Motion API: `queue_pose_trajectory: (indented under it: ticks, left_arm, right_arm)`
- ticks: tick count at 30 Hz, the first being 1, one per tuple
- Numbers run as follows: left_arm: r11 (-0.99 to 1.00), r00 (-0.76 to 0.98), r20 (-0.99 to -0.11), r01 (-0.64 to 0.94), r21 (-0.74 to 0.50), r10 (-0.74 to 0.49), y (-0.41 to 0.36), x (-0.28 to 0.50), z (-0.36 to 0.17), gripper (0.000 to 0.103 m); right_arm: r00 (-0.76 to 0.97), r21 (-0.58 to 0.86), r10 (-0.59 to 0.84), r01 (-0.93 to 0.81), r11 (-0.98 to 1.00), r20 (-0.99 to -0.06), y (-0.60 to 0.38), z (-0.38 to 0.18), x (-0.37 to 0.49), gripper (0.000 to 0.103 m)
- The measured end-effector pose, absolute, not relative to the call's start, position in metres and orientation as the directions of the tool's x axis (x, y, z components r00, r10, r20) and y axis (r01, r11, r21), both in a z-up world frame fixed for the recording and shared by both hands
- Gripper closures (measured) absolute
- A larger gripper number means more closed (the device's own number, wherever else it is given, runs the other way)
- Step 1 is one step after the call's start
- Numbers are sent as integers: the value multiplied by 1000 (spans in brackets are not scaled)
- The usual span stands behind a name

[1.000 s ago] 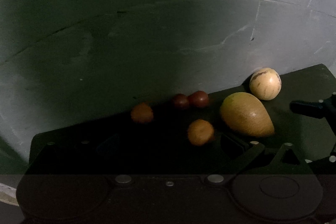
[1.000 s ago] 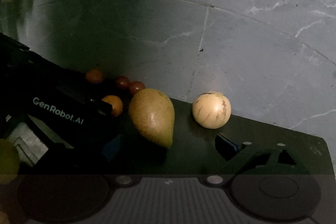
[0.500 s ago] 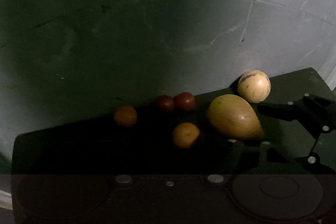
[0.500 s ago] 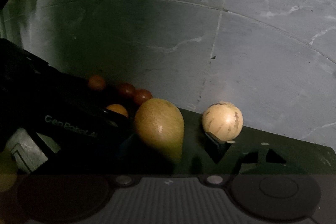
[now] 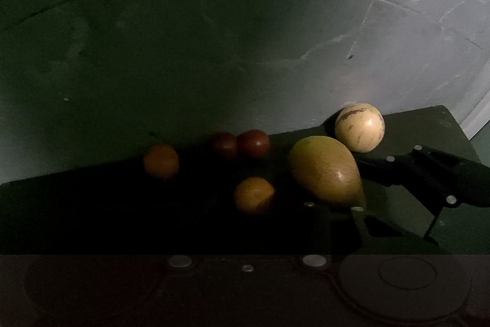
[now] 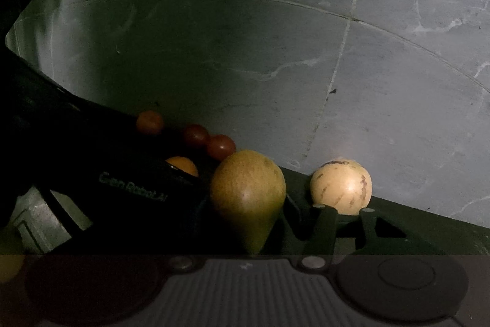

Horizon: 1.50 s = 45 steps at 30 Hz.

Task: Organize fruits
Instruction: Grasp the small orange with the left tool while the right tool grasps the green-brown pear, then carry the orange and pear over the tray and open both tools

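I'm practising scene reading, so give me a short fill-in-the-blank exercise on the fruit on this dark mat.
1. The pear-shaped fruit lies beside the round ____ striped fruit.
2. The number of small dark red fruits touching is ____.
3. The small orange fruits number ____.

Missing: cream; two; two

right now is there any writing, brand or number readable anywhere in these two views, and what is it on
"GenRobot.AI": pale lettering, dim but legible, on the dark side of the left gripper's body, seen from the right wrist view beside the pear-shaped fruit.
No other text: the fruits, the dark mat and the marbled grey floor carry no readable words, labels or numbers in either view.
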State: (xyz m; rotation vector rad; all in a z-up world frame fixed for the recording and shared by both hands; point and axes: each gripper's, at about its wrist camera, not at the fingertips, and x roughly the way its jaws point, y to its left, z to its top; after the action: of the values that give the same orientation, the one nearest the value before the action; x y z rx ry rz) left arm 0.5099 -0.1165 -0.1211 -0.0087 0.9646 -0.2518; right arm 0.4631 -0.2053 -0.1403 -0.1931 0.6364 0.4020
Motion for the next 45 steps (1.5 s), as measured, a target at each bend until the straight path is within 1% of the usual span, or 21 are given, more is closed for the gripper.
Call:
queue_pose_trajectory:
  ticks: [1,14,30,45]
  left_arm:
    - [969,542,-811,212,-123,-221,-117,509,-121,69]
    - [969,546,-807,212,-127,-225,-118,497,-117,70]
    - [969,571,-788,206,-133,-230,-110,467,-101,70]
    - [952,540,-796,268,-147,-275,-111,430,-98,70]
  right_arm:
    - [729,-47,306,-420,906,-612,-206,-140,463,47]
    - [736,23,338,-402,915,-587,-214,-138,445,47]
    - [766,58,319,-347,936,-559,-224,-116,400,47]
    - [768,87,284,-287,954,-574,-231,-108,343,47]
